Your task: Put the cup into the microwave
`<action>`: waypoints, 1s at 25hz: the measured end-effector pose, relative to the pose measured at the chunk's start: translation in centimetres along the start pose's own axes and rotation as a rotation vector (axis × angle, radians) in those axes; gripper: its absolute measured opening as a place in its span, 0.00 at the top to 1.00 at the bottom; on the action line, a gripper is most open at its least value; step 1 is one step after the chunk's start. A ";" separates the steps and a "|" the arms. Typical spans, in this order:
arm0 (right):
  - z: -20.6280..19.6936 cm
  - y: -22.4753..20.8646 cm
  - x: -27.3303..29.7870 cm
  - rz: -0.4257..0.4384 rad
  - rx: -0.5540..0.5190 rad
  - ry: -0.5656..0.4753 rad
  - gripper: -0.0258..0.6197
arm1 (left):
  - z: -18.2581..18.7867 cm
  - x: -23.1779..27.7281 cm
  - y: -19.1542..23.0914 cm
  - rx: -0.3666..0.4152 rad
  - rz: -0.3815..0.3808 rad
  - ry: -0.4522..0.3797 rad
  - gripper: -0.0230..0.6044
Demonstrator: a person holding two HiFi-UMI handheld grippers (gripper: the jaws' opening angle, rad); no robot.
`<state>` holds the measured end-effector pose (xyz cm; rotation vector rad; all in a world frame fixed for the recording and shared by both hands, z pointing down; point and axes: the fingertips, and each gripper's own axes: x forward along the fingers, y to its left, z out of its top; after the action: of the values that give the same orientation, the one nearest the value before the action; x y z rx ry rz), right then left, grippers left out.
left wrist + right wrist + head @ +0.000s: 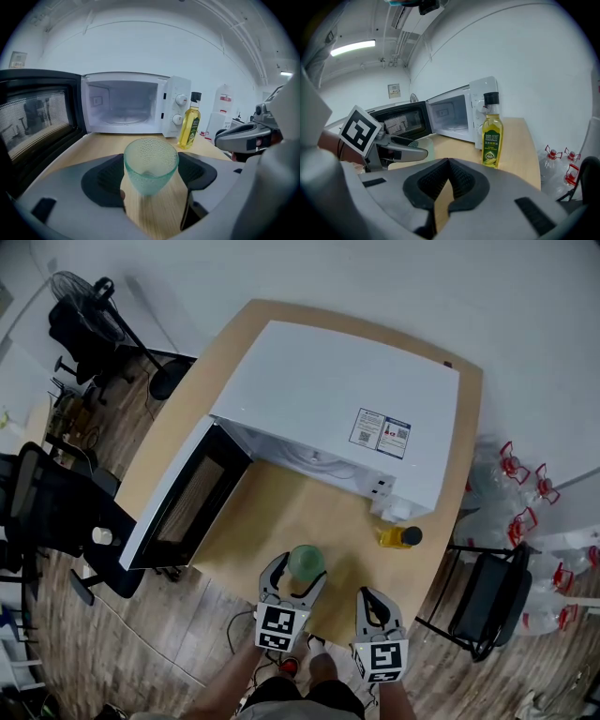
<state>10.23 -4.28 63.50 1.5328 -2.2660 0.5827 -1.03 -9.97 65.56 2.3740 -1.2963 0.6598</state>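
Two states: left gripper [151,177] gapes wide around the cup [150,159], while right gripper [447,180] is clenched empty.

A yellow oil bottle [398,537] stands on the wooden desk [281,512]; a black chair [487,601] and clear jugs [525,474] sit beside it.

Cup [306,561] between left tool [301,572] jaws, microwave [328,399] open
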 end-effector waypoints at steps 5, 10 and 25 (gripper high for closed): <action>0.0 -0.2 -0.3 -0.008 0.000 -0.006 0.94 | 0.0 0.0 0.0 -0.004 0.004 -0.006 0.38; 0.8 0.0 -0.8 -0.009 -0.019 -0.024 0.94 | 0.3 -0.7 -0.1 -0.010 0.007 -0.008 0.38; 7.3 3.1 -3.8 0.034 -0.077 -0.157 0.94 | 6.8 -8.0 -0.7 0.027 0.064 -0.136 0.38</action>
<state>8.35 -4.05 54.92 1.5549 -2.4045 0.3920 -2.67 -7.59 55.39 2.4456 -1.4334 0.5449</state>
